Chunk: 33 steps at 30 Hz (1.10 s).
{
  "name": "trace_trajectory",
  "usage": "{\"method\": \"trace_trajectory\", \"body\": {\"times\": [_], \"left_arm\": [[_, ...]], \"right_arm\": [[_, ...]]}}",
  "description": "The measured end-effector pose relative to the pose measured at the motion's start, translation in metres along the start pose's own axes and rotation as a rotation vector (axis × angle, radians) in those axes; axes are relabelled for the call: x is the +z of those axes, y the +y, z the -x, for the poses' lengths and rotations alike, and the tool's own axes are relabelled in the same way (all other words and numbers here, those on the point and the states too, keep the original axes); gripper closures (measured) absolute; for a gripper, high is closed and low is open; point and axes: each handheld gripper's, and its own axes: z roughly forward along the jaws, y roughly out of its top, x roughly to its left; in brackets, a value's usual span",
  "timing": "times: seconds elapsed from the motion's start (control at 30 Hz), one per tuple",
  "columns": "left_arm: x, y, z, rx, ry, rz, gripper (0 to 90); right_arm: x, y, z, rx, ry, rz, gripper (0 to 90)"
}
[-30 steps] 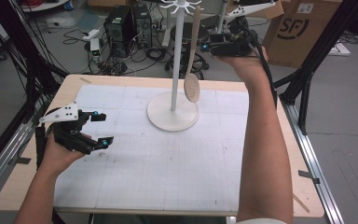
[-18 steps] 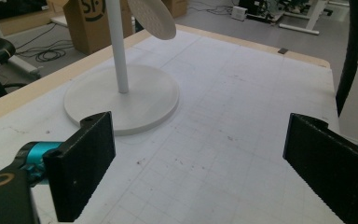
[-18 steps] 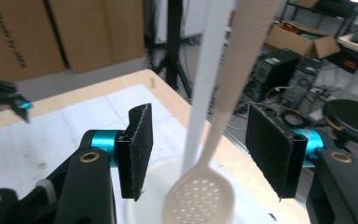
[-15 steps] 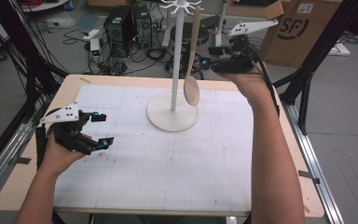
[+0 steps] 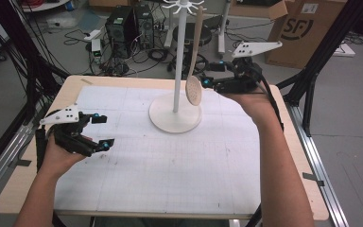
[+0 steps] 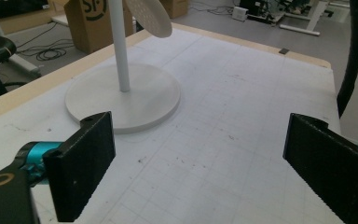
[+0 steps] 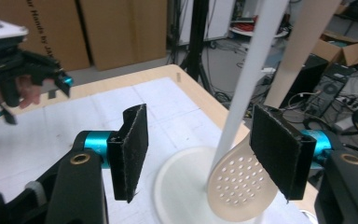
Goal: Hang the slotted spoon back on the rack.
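A white stand [image 5: 177, 61] rises from a round base [image 5: 166, 124] at the back middle of the table. A perforated wooden spoon [image 5: 194, 90] hangs from a hook at its top, head down beside the pole. My right gripper [image 5: 212, 72] hovers just right of the spoon head, open; its jaws have just been opening. In the right gripper view the spoon head [image 7: 240, 186] lies low between the jaws of that gripper [image 7: 205, 154], close to the right pad [image 7: 279, 149], with no pad pressing on it. My left gripper [image 5: 103, 130] rests open at the table's left with nothing between its jaws [image 6: 196, 168].
A white gridded mat [image 5: 170, 165] covers the tabletop. A cardboard box [image 5: 307, 28], a computer tower [image 5: 123, 21] and cables lie on the floor behind the table. Black frame struts stand at both sides.
My right gripper has come down and a little left from near the stand's top to the level of the spoon head, and its jaws stand wider. The left gripper has stayed put.
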Motion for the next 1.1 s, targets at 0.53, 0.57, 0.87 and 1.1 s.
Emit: {"method": "trace_trajectory", "body": {"times": [0.53,0.57,0.87,1.1], "left_arm": [[0.003,-0.002,0.001,-0.001,-0.014,-0.005,8.9],[0.003,-0.003,0.000,-0.001,-0.015,-0.006,8.8],[0.002,-0.005,-0.001,-0.008,-0.010,-0.011,8.7],[0.004,-0.007,0.000,-0.008,-0.011,-0.018,8.8]], "right_arm": [[-0.007,-0.040,-0.018,0.019,0.047,0.030,33.5],[-0.008,-0.042,-0.019,0.019,0.048,0.030,33.4],[-0.010,-0.070,-0.022,0.049,0.041,0.018,31.7],[-0.014,-0.095,-0.025,0.081,0.042,0.038,31.2]]}}
